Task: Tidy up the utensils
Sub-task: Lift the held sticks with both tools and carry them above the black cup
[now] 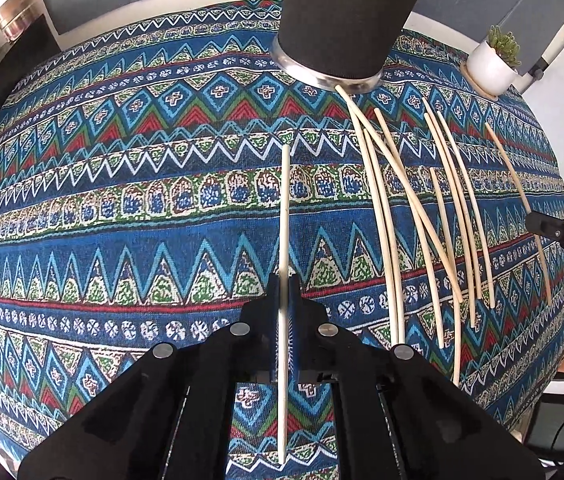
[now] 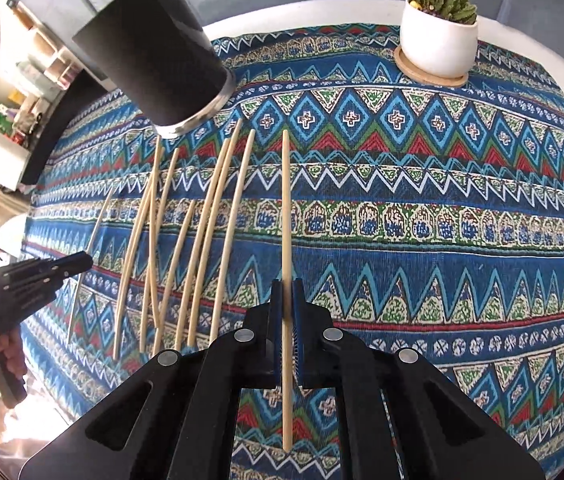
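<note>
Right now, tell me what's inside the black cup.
Neither view shows that. The black cup stands upright, its rim cut off by the frame, so its inside stays hidden. Only the loose chopsticks on the patterned tablecloth beside its base are visible.

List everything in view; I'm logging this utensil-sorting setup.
Patterned blue woven tablecloth: one, blue with red, green and white bands, covering the table.
Tall black cylindrical cup: one, metal base, far side of the cloth.
Loose pale wooden chopsticks: about eight, some crossing, fanned out below the cup.
Small green cactus in a white pot: one, far corner, on a round wooden coaster.
Held chopsticks: two, pale wood, one in each gripper.
Left gripper: black, shut on a chopstick.
Right gripper: black, shut on a chopstick.
</note>
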### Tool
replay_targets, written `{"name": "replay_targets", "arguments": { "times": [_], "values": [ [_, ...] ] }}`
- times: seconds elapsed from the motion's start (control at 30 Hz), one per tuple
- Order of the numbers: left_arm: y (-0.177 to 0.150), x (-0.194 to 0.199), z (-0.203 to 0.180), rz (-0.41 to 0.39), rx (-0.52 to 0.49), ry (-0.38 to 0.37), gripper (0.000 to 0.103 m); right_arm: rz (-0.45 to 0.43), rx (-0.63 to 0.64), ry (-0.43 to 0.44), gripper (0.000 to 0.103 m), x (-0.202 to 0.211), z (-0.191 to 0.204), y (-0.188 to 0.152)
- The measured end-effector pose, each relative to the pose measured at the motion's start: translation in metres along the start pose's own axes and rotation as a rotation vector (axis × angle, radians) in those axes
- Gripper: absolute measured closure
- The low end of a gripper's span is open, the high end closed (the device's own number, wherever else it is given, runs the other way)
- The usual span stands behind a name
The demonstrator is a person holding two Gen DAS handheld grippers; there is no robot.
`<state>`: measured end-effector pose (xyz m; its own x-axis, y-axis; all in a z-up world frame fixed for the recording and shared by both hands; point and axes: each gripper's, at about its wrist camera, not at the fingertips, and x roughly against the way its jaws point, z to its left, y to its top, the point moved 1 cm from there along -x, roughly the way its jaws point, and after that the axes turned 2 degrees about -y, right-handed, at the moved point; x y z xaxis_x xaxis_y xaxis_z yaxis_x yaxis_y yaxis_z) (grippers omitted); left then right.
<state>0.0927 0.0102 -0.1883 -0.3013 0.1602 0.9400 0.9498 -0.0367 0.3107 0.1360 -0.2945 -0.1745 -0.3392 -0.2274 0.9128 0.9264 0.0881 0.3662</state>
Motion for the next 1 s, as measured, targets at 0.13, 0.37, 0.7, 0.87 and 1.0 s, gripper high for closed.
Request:
{"name": "replay_targets", "arguments": {
  "times": [0.13, 0.37, 0.7, 0.87, 1.0],
  "values": [
    [-0.005, 0.026, 0.008, -0.038, -0.004, -0.009, 0.098, -0.061, 0.031, -0.005, 0.098, 0.031, 0.013, -0.007],
    [-0.005, 0.07, 0.023, -0.125, -0.021, -0.002, 0.098, -0.184, 0.062, -0.015, 0.098, 0.076, 0.031, 0.017],
    [0.024, 0.126, 0.037, -0.261, -0.03, -0.019, 0.098, -0.333, 0.118, -0.015, 0.098, 0.124, 0.075, 0.032],
    [0.045, 0.147, 0.034, -0.331, -0.072, 0.011, 0.098, -0.408, 0.145, -0.014, 0.098, 0.144, 0.096, 0.043],
    [0.064, 0.163, 0.035, -0.377, -0.075, -0.018, 0.098, -0.461, 0.156, -0.017, 0.098, 0.154, 0.107, 0.055]
  ]
}}
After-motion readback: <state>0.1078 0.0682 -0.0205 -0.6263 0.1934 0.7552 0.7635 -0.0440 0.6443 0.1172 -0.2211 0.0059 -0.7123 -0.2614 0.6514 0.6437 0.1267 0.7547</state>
